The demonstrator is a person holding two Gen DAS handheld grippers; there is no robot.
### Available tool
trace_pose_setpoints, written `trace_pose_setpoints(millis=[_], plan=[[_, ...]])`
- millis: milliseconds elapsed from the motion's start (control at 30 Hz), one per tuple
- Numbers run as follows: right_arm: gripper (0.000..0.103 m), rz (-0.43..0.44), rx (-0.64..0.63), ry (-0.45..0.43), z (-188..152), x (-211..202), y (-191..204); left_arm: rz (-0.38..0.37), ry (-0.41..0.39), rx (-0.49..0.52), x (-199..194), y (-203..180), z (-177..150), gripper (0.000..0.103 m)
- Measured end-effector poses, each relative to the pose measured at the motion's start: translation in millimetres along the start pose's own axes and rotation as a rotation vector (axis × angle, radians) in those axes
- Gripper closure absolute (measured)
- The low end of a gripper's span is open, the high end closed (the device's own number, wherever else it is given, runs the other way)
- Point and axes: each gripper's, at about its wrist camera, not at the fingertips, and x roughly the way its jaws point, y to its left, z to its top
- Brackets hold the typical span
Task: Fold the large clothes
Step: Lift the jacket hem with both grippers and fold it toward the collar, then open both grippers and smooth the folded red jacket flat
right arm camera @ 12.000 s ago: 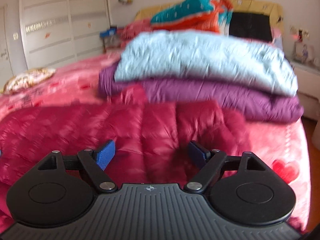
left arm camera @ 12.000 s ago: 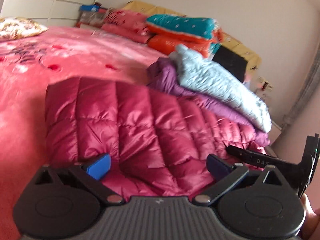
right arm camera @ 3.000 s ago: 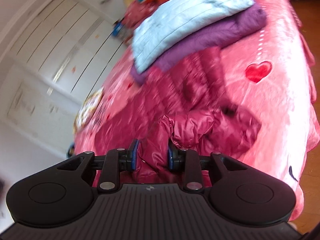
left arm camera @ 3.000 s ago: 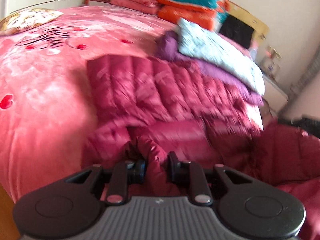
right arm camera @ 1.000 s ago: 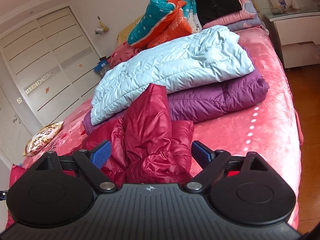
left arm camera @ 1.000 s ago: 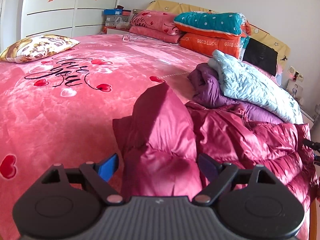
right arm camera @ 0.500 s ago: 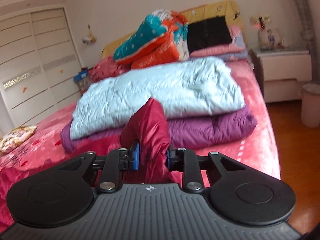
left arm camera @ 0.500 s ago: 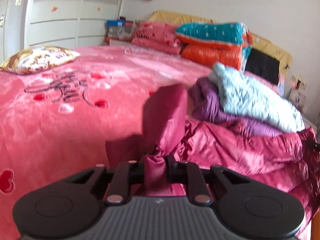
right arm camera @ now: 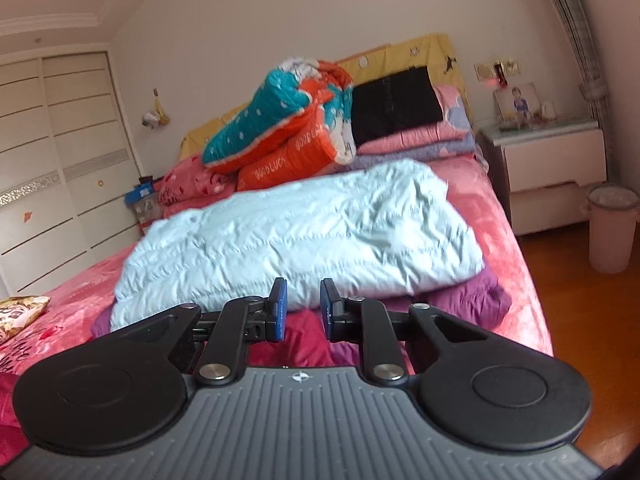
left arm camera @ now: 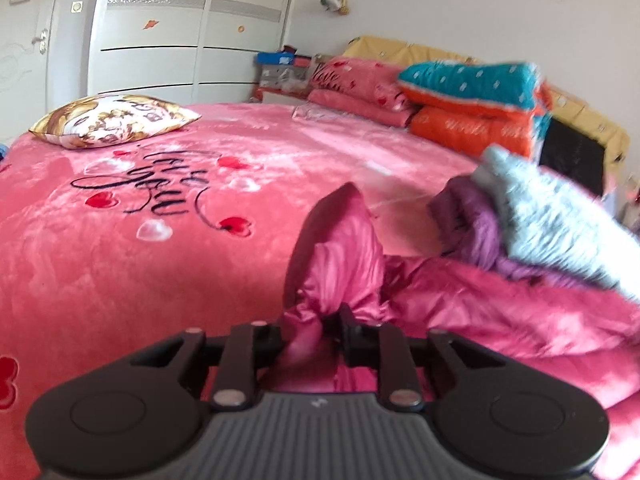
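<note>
The left gripper (left arm camera: 316,334) is clamped on a bunched fold of the crimson down jacket (left arm camera: 340,264), the fabric rising in a peak just ahead of its fingers. The rest of the jacket spreads toward the right edge of the pink bedspread (left arm camera: 120,260), touching the purple jacket (left arm camera: 472,220) that lies under the pale blue jacket (left arm camera: 552,224).

The right gripper (right arm camera: 303,314) has its blue pads (right arm camera: 280,310) drawn close but with a narrow gap between them, and no cloth shows in that gap; the crimson jacket (right arm camera: 304,344) lies below and behind the fingers.

Only the left wrist view shows the lettered, heart-printed middle of the bedspread and the gold patterned pillow (left arm camera: 112,124) near its far left edge. Only the right wrist view shows the nightstand (right arm camera: 552,168) and the pale bin (right arm camera: 612,228) on the wooden floor beside the bed, plus the full length of the pale blue jacket (right arm camera: 304,236).

Half a second earlier the right gripper held a peak of crimson fabric between its pads; now that fabric is gone from them. The left gripper's hold is unchanged.
</note>
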Motion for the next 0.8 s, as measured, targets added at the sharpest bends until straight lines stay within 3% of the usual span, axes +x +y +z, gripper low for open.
trace_pose_setpoints(millis=[67, 233, 300, 367, 500, 567, 633, 700, 800], plan=[[0.081, -0.015, 0.006, 0.034, -12, 5, -1, 0.027, 0.016, 0.006, 11, 0, -6, 0.066], [0.073, -0.050, -0.026, 0.067, -27, 14, 3, 0.068, 0.013, -0.017, 17, 3, -9, 0.049], [0.062, -0.060, -0.022, 0.062, -27, 17, 1, 0.076, -0.018, -0.034, 6, 6, -7, 0.047], [0.031, -0.056, -0.015, 0.045, -24, 15, 1, 0.087, -0.064, -0.040, -11, 9, -2, 0.041], [0.022, -0.022, -0.020, -0.007, -8, -1, 8, 0.095, -0.202, -0.016, -61, 2, 4, 0.034], [0.014, 0.020, -0.025, -0.014, -1, -7, 16, 0.058, -0.254, 0.033, -81, -11, 2, 0.025], [0.008, 0.082, -0.040, -0.002, 3, -13, 28, -0.027, -0.258, 0.076, -86, -27, 1, 0.021], [0.003, 0.152, -0.090, 0.029, 3, -14, 47, -0.096, -0.218, 0.124, -76, -43, -1, 0.020], [0.002, 0.239, -0.189, 0.092, -5, -14, 77, -0.112, -0.137, 0.160, -43, -56, -5, 0.020]])
